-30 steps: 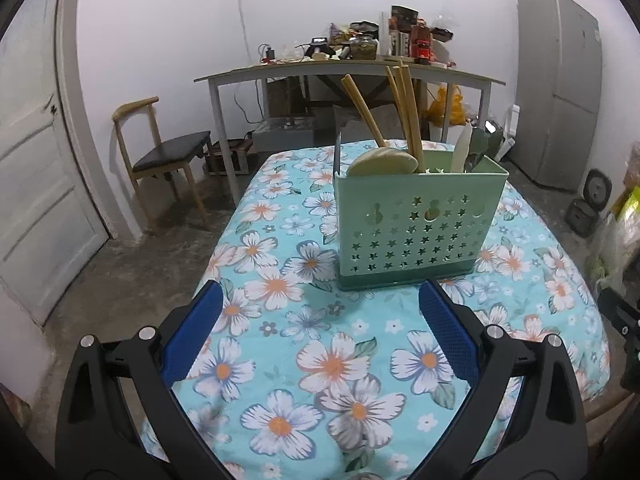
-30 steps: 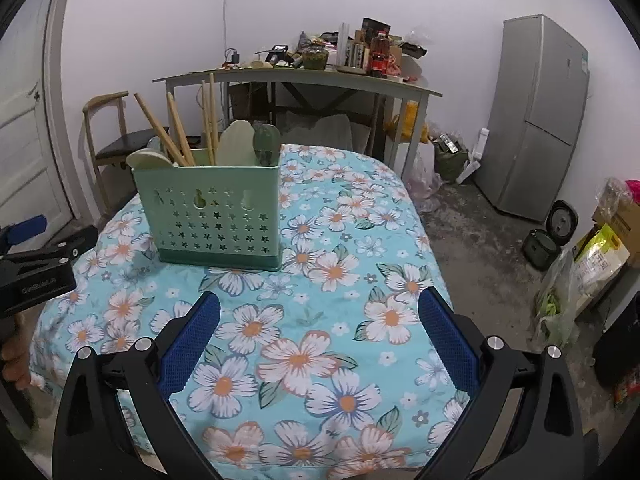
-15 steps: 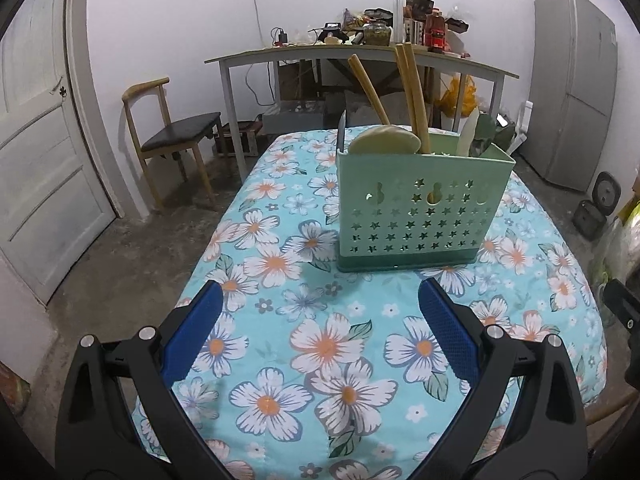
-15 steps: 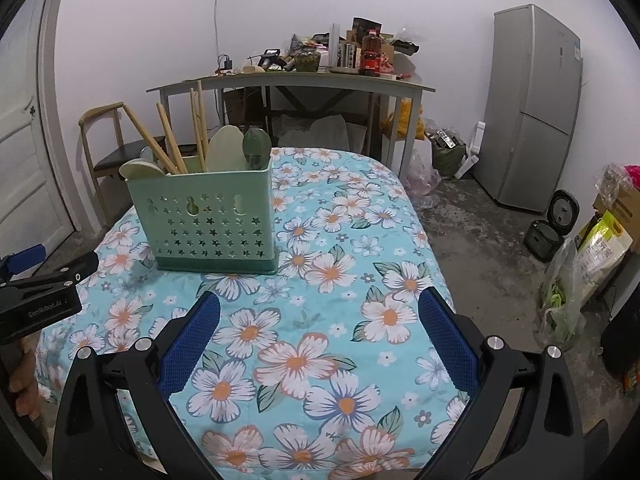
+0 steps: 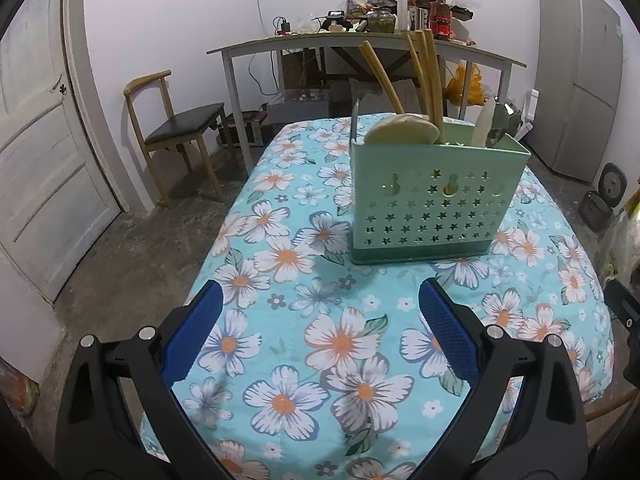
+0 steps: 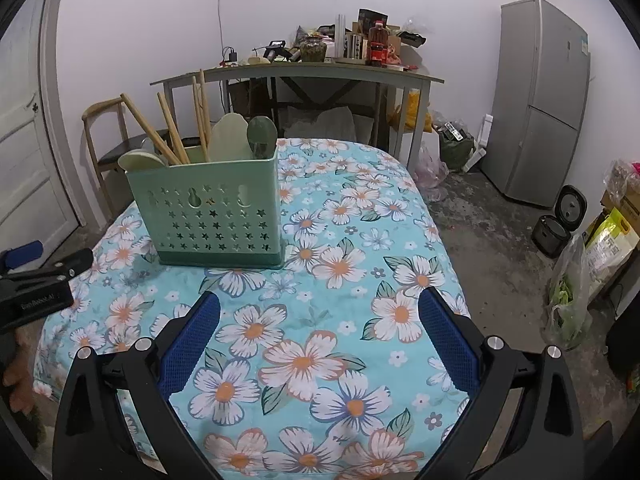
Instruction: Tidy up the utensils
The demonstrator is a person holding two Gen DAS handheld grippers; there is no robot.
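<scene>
A green perforated utensil holder (image 5: 434, 196) stands upright on the floral tablecloth (image 5: 320, 320); it also shows in the right wrist view (image 6: 212, 216). In it stand wooden handles (image 5: 424, 76), a pale spatula (image 6: 229, 138) and a green spoon (image 6: 262, 136). My left gripper (image 5: 320, 328) is open and empty, hovering in front of the holder, apart from it. My right gripper (image 6: 319, 332) is open and empty, to the holder's front right. The left gripper's side (image 6: 36, 284) shows at the right view's left edge.
A cluttered grey table (image 5: 360, 44) stands behind, a wooden chair (image 5: 168, 132) and a white door (image 5: 36, 160) at left, a grey fridge (image 6: 540, 100) at right. Bags (image 6: 592, 264) and a black cooker (image 6: 560, 220) sit on the floor at right.
Both grippers have drawn back and up a little from the holder, and it now looks slightly smaller and farther. Both stay open and empty.
</scene>
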